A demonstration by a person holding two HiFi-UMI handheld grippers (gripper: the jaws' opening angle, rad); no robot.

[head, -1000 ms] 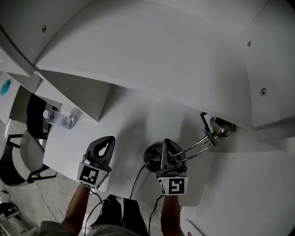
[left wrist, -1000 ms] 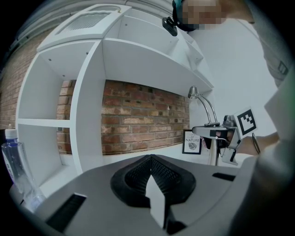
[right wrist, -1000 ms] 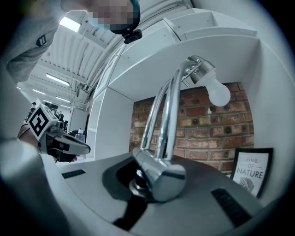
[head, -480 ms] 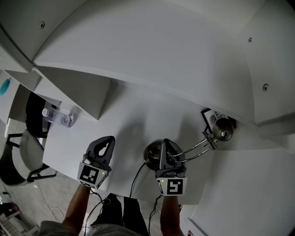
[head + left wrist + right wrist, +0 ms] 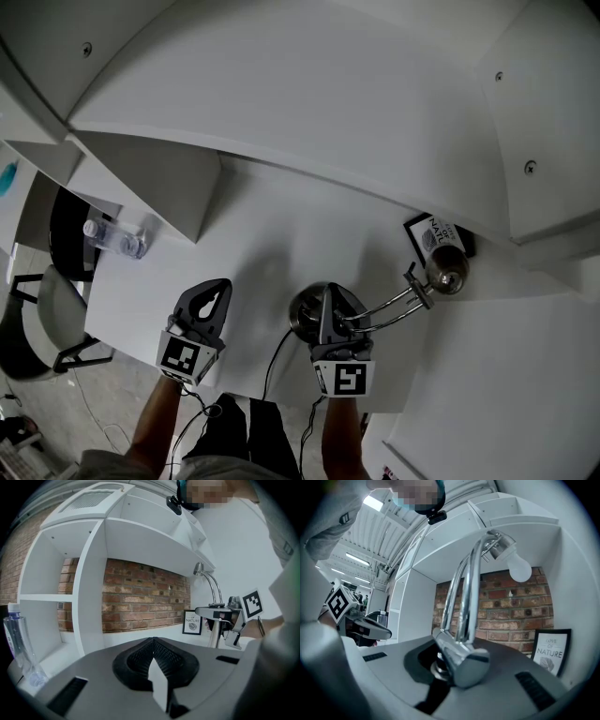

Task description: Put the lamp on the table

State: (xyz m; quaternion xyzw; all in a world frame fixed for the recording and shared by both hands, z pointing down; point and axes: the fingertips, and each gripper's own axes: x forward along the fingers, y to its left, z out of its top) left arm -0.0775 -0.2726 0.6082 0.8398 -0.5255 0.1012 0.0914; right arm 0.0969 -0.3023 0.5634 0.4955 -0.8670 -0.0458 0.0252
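Note:
A chrome desk lamp has its round base (image 5: 302,315) over the white table (image 5: 262,239) near the front edge. Its twin curved arms (image 5: 389,305) reach right to the bulb head (image 5: 447,270). My right gripper (image 5: 329,302) is shut on the lamp's stem just above the base. In the right gripper view the chrome joint (image 5: 461,656) sits between the jaws, and the bulb (image 5: 519,569) hangs above. Whether the base rests on the table I cannot tell. My left gripper (image 5: 214,292) hovers to the left of the lamp, shut on nothing (image 5: 152,641). It sees the lamp (image 5: 214,613) at its right.
White shelving (image 5: 309,103) overhangs the back of the table, with an upright panel (image 5: 173,192) at the left. A small framed picture (image 5: 428,234) stands behind the lamp head. A clear water bottle (image 5: 117,239) stands at the table's left edge, with a chair (image 5: 52,309) beyond it.
My right gripper and the lamp have shifted slightly left. The bulb head has come a little forward, so more of the framed picture shows. The left gripper has barely moved.

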